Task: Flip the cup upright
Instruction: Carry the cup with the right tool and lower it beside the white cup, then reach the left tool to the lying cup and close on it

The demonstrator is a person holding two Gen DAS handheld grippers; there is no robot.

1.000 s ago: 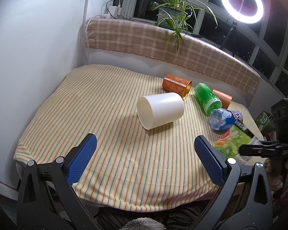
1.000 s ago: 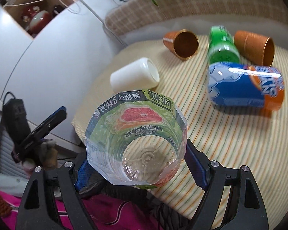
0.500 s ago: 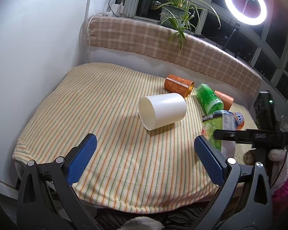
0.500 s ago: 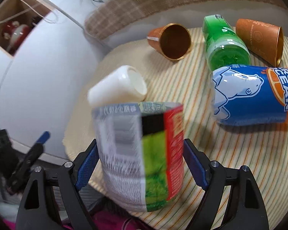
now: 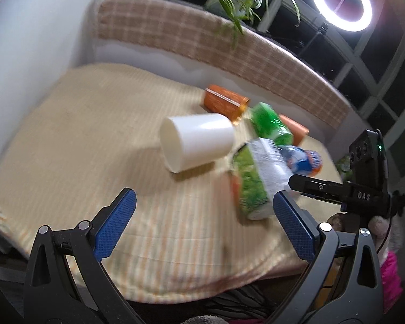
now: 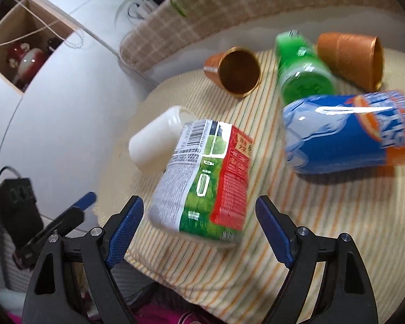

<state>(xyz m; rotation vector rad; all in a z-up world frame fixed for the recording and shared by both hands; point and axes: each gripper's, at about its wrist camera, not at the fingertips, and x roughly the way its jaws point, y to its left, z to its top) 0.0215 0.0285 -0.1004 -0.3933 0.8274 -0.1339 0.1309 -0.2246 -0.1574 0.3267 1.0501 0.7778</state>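
Note:
A clear plastic cup with a green, red and white label (image 6: 205,186) stands tilted on the striped cloth, just ahead of my right gripper (image 6: 199,226). The blue pads stand apart from the cup's sides, so the right gripper is open. The same cup shows in the left wrist view (image 5: 256,181), blurred, with the right gripper's arm (image 5: 337,189) beside it. My left gripper (image 5: 202,226) is open and empty above the near cloth. A white cup (image 5: 197,140) lies on its side mid-table; it also shows in the right wrist view (image 6: 156,140).
Two orange cups (image 6: 235,70) (image 6: 351,56), a green bottle cup (image 6: 302,70) and a blue-orange cup (image 6: 351,135) lie on their sides at the back right. The striped table cloth (image 5: 81,135) ends near both grippers. A white wall (image 5: 27,40) is left, a checked ledge (image 5: 202,43) behind.
The right gripper has let go of the labelled cup: its jaws opened and the cup now rests, tilted, on the cloth. The left gripper moved forward toward the cups.

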